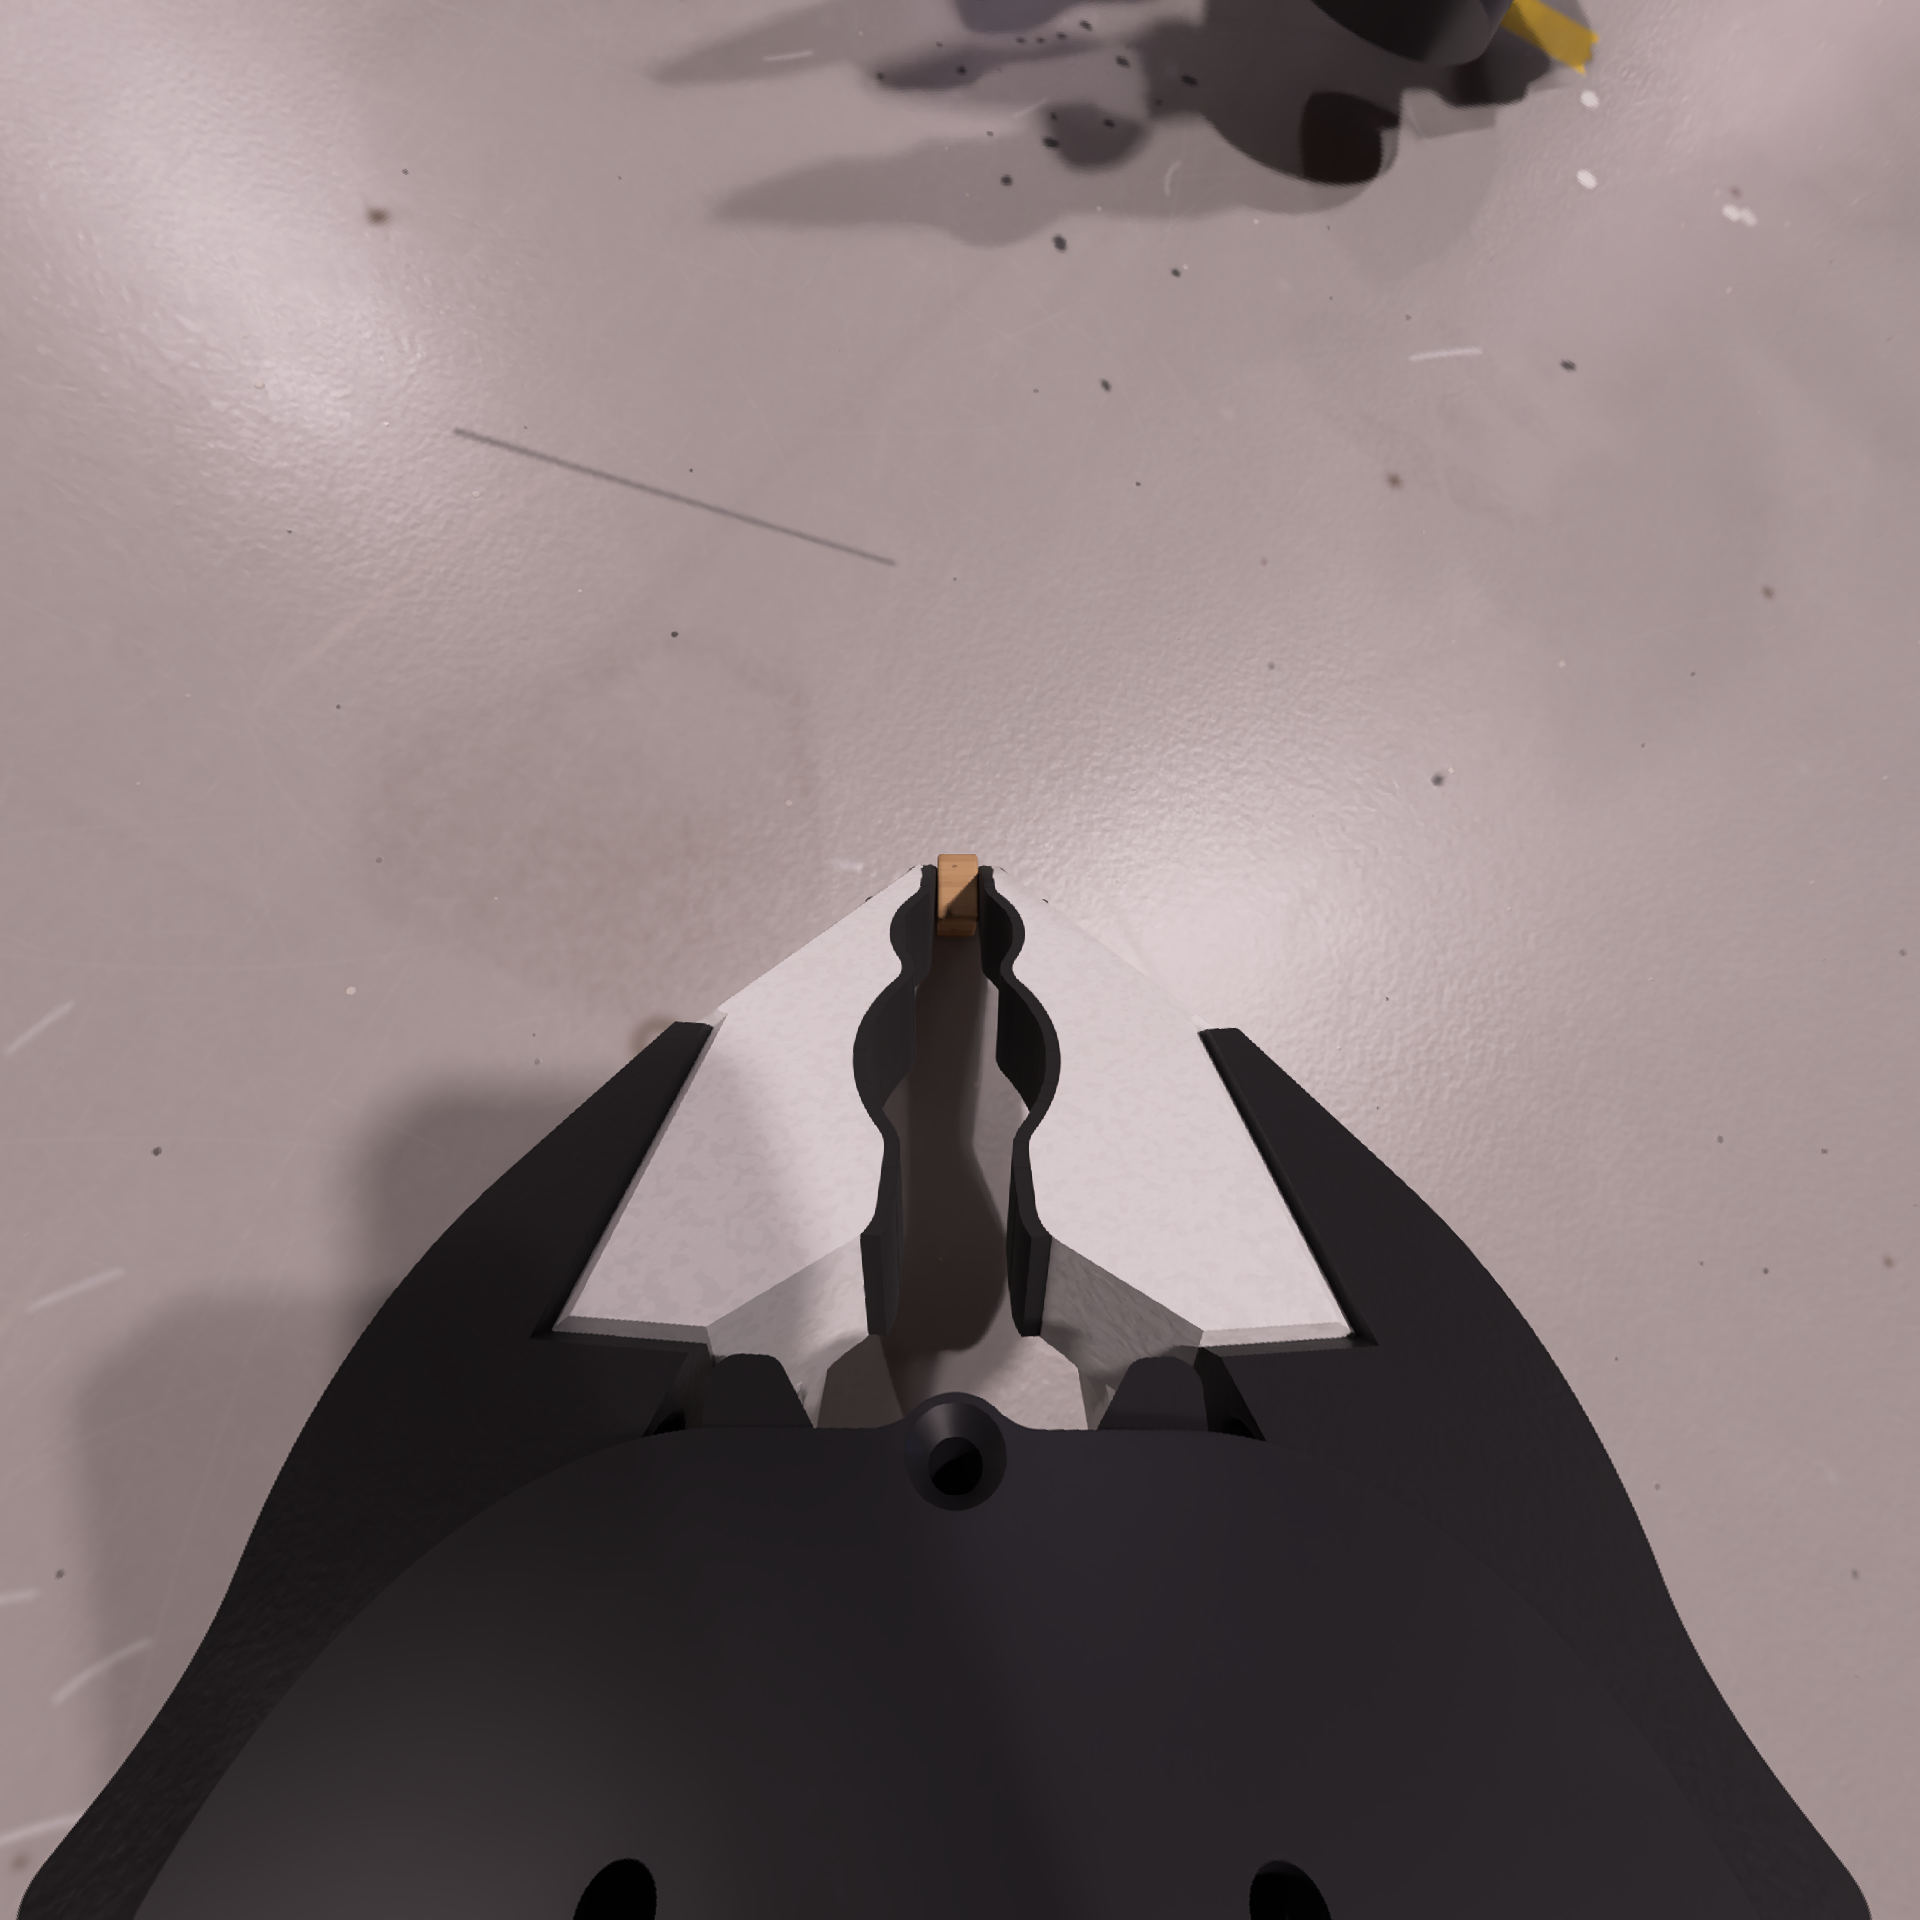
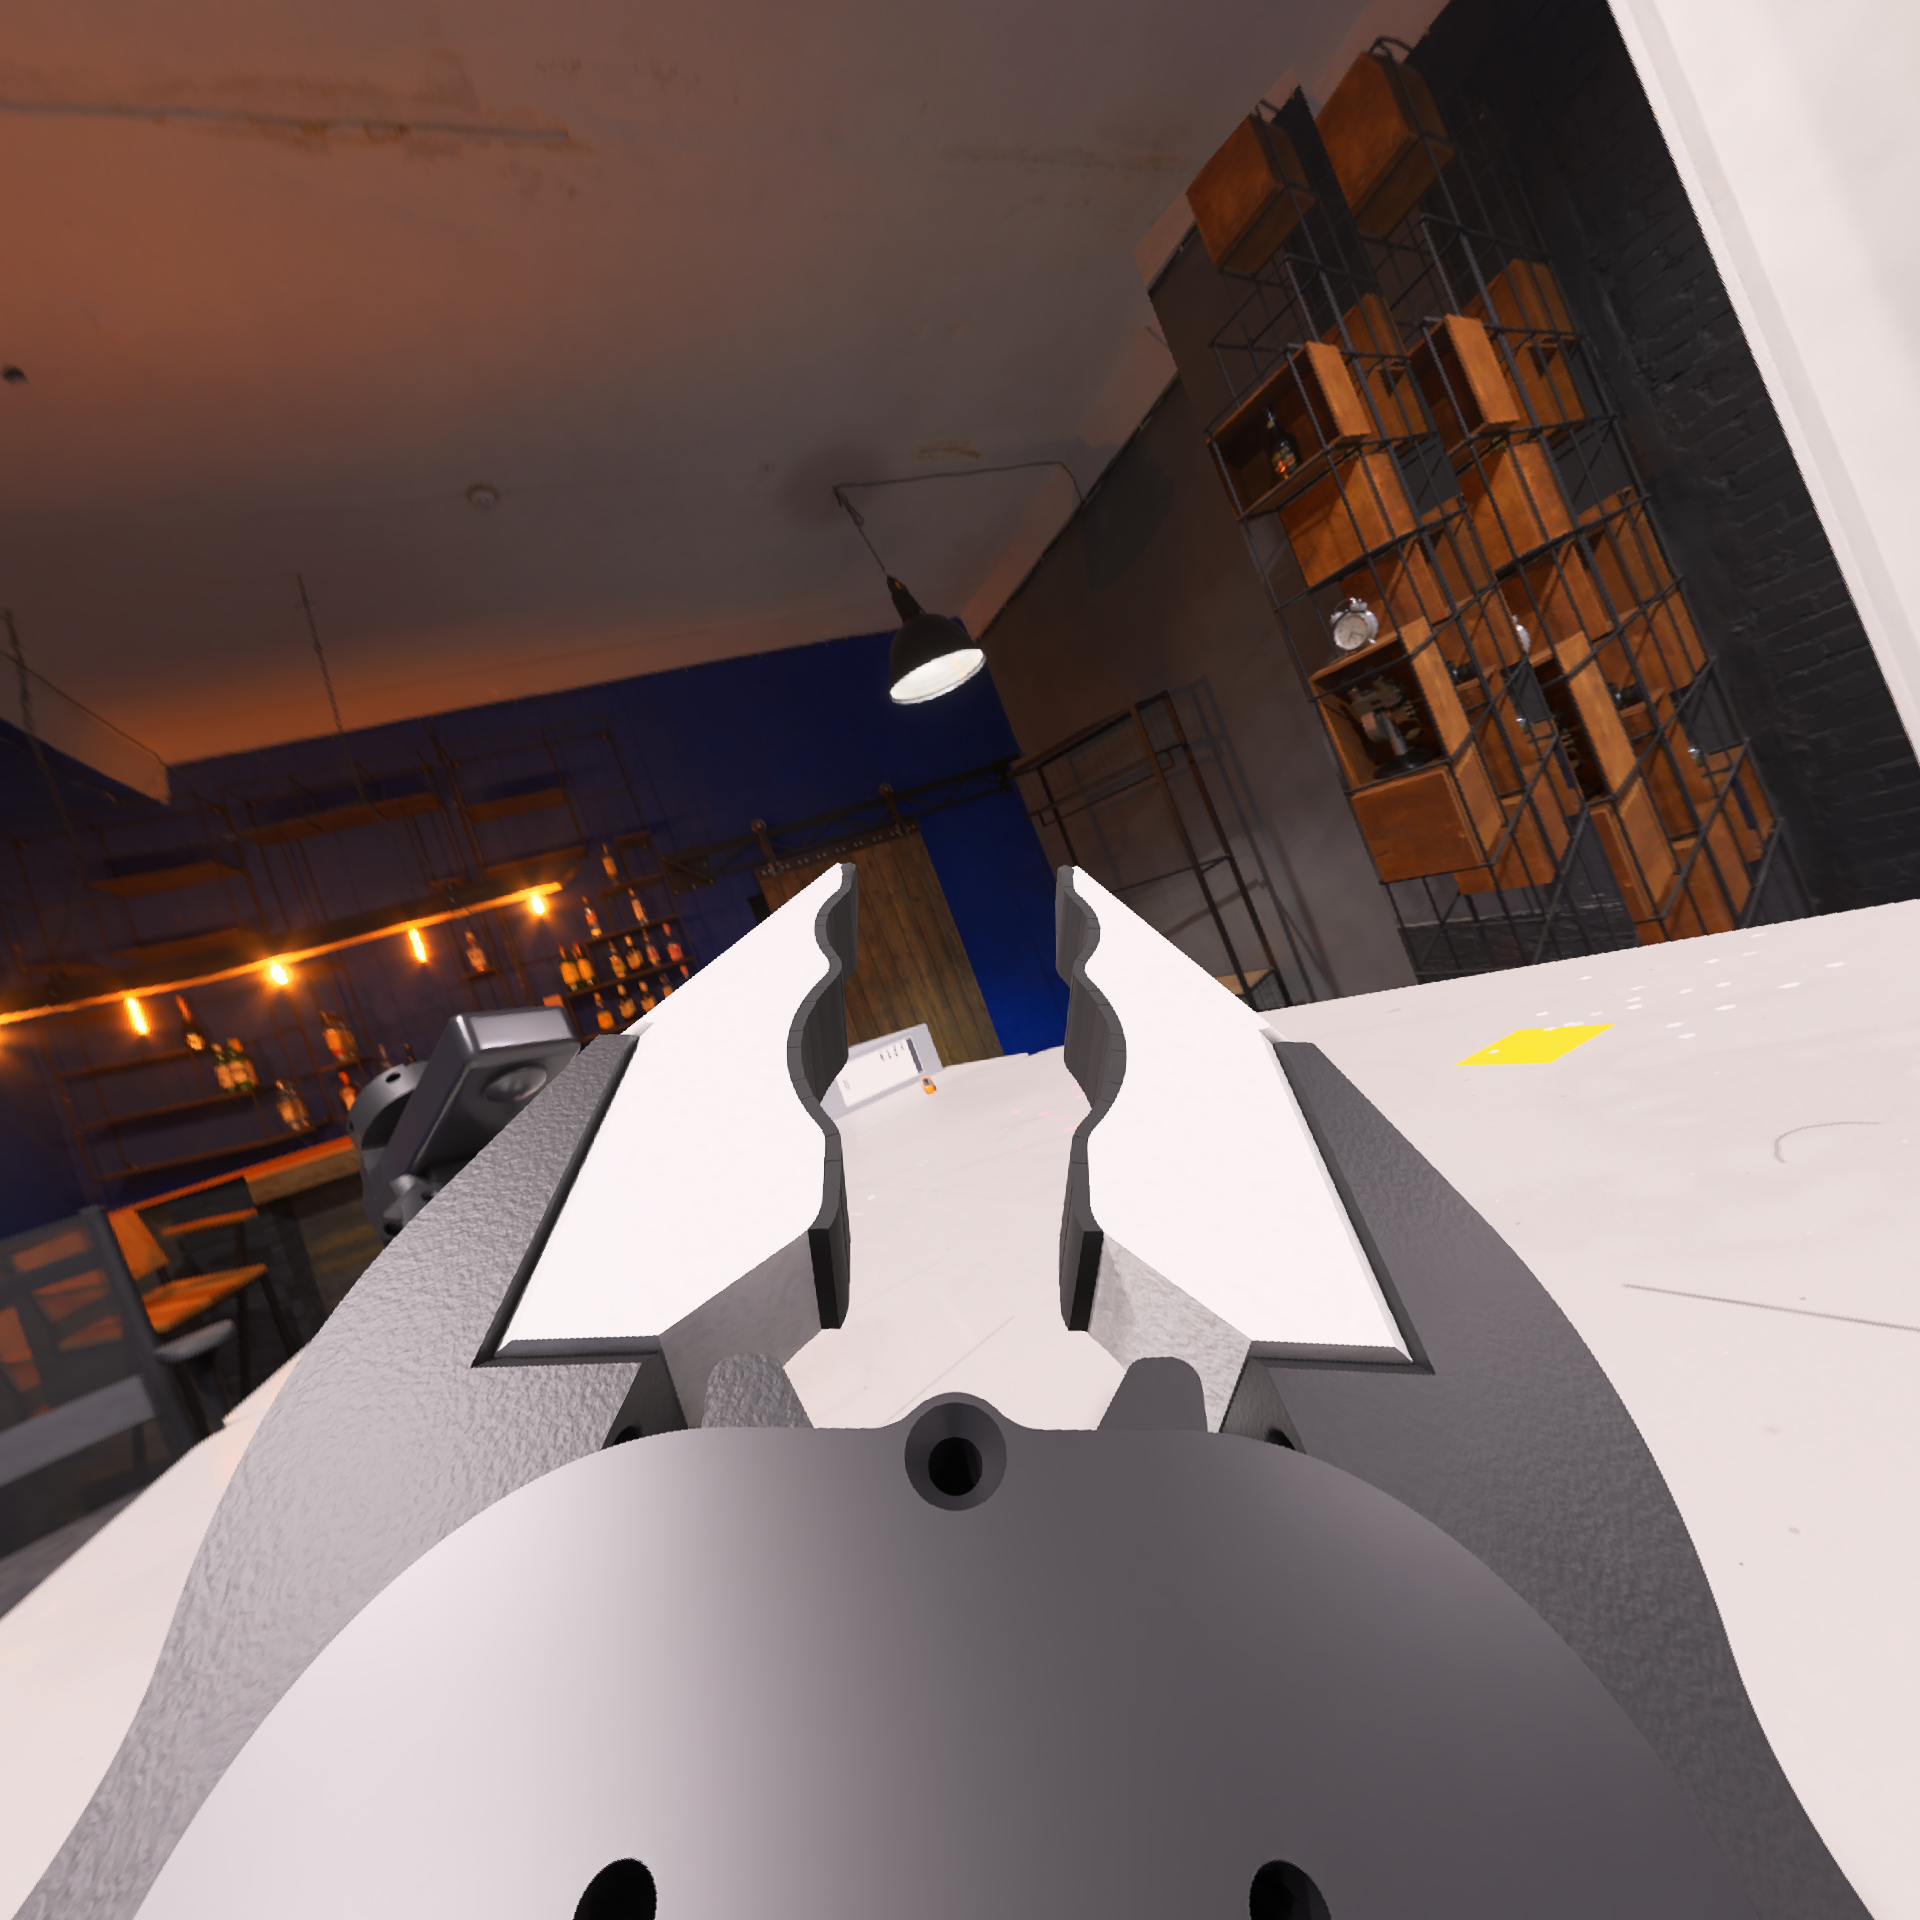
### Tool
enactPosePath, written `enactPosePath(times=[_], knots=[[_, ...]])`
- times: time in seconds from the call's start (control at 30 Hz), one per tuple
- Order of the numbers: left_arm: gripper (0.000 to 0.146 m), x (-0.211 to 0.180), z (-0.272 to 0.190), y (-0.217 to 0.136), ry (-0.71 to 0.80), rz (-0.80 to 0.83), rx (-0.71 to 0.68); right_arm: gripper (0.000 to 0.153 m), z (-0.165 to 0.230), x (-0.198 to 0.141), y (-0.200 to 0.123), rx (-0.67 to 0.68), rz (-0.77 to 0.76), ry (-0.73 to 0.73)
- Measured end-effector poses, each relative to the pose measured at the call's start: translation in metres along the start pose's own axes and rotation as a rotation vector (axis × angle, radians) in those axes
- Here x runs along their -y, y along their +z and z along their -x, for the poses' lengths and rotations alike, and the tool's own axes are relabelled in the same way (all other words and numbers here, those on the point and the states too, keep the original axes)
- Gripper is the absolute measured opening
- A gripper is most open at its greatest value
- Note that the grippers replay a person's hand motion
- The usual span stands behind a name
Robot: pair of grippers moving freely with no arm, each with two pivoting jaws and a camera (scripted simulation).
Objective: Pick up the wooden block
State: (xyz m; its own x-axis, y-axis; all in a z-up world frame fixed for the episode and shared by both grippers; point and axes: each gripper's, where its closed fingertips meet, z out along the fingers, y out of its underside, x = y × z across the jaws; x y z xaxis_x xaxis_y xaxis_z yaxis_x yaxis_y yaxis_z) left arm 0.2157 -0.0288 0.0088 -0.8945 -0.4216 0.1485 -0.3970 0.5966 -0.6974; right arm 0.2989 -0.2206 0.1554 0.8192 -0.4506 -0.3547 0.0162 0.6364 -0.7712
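Note:
The wooden block (image 1: 956,894) is a small tan piece pinched between the tips of my left gripper (image 1: 957,883). The left gripper is shut on it and points down at the pale table (image 1: 1351,675). I cannot tell how far the block is off the surface. My right gripper (image 2: 956,894) is open and empty, and looks low across the table (image 2: 1558,1247). Far off between its fingers I see the block (image 2: 928,1086) as a tiny orange spot at the tip of the other gripper's white fingers (image 2: 883,1070).
A yellow patch (image 2: 1532,1042) lies flat on the table at the right; its corner also shows in the left wrist view (image 1: 1553,31) beside a dark shape (image 1: 1392,31) and its shadow. The table edge runs along the left of the right wrist view. A wire shelf rack (image 2: 1507,582) stands beyond.

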Motion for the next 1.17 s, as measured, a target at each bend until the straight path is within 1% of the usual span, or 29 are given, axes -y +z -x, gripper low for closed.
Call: enactPosePath(times=[0.1, 0.17, 0.23, 0.27, 0.33, 0.4, 0.47, 0.53, 0.57, 0.63, 0.7, 0.77, 0.8, 0.87, 0.97, 1.03, 1.1, 1.17], knots=[[0.006, 0.005, 0.005, -0.001, -0.045, -0.024, -0.020, 0.038, 0.002, -0.003, 0.003, -0.003, 0.016, -0.028], [0.006, 0.019, 0.014, -0.007, -0.079, -0.115, -0.033, 0.038, 0.003, -0.003, 0.002, 0.006, 0.009, -0.021], [0.006, 0.038, 0.025, -0.018, -0.123, -0.259, -0.056, 0.038, 0.006, -0.002, 0.002, 0.024, 0.006, -0.019], [0.006, 0.049, 0.028, -0.025, -0.146, -0.342, -0.091, 0.038, 0.010, -0.004, 0.002, 0.043, 0.015, -0.030], [0.006, 0.071, 0.027, -0.046, -0.168, -0.561, -0.230, 0.035, 0.026, -0.012, 0.005, 0.104, 0.062, -0.086], [0.006, 0.086, 0.029, -0.066, -0.213, -0.773, -0.334, 0.026, 0.042, -0.028, 0.016, 0.116, 0.117, -0.179], [0.006, 0.096, 0.032, -0.088, -0.269, -0.934, -0.427, 0.023, 0.063, -0.053, 0.037, 0.123, 0.146, -0.231], [0.006, 0.100, 0.037, -0.107, -0.308, -1.056, -0.475, 0.024, 0.082, -0.085, 0.063, 0.102, 0.192, -0.260], [0.006, 0.100, 0.039, -0.113, -0.323, -1.087, -0.481, 0.028, 0.092, -0.100, 0.075, 0.102, 0.216, -0.290], [0.006, 0.097, 0.040, -0.120, -0.350, -1.115, -0.515, 0.031, 0.108, -0.128, 0.095, 0.121, 0.275, -0.400], [0.006, 0.097, 0.041, -0.125, -0.391, -1.141, -0.579, 0.028, 0.115, -0.150, 0.107, 0.129, 0.337, -0.545], [0.006, 0.096, 0.046, -0.125, -0.461, -1.155, -0.640, 0.028, 0.116, -0.160, 0.116, 0.094, 0.346, -0.671], [0.006, 0.096, 0.048, -0.124, -0.497, -1.154, -0.667, 0.031, 0.115, -0.162, 0.119, 0.075, 0.334, -0.713], [0.006, 0.097, 0.051, -0.123, -0.545, -1.152, -0.714, 0.037, 0.114, -0.162, 0.122, 0.046, 0.319, -0.760], [0.006, 0.099, 0.048, -0.113, -0.576, -1.098, -0.758, 0.038, 0.114, -0.155, 0.122, 0.014, 0.283, -0.790], [0.006, 0.101, 0.046, -0.109, -0.584, -1.076, -0.782, 0.036, 0.116, -0.149, 0.121, -0.004, 0.254, -0.811], [0.007, 0.101, 0.044, -0.106, -0.592, -1.059, -0.797, 0.028, 0.115, -0.149, 0.120, -0.021, 0.269, -0.846], [0.007, 0.102, 0.041, -0.103, -0.589, -1.033, -0.815, 0.028, 0.113, -0.148, 0.117, -0.043, 0.280, -0.869]])
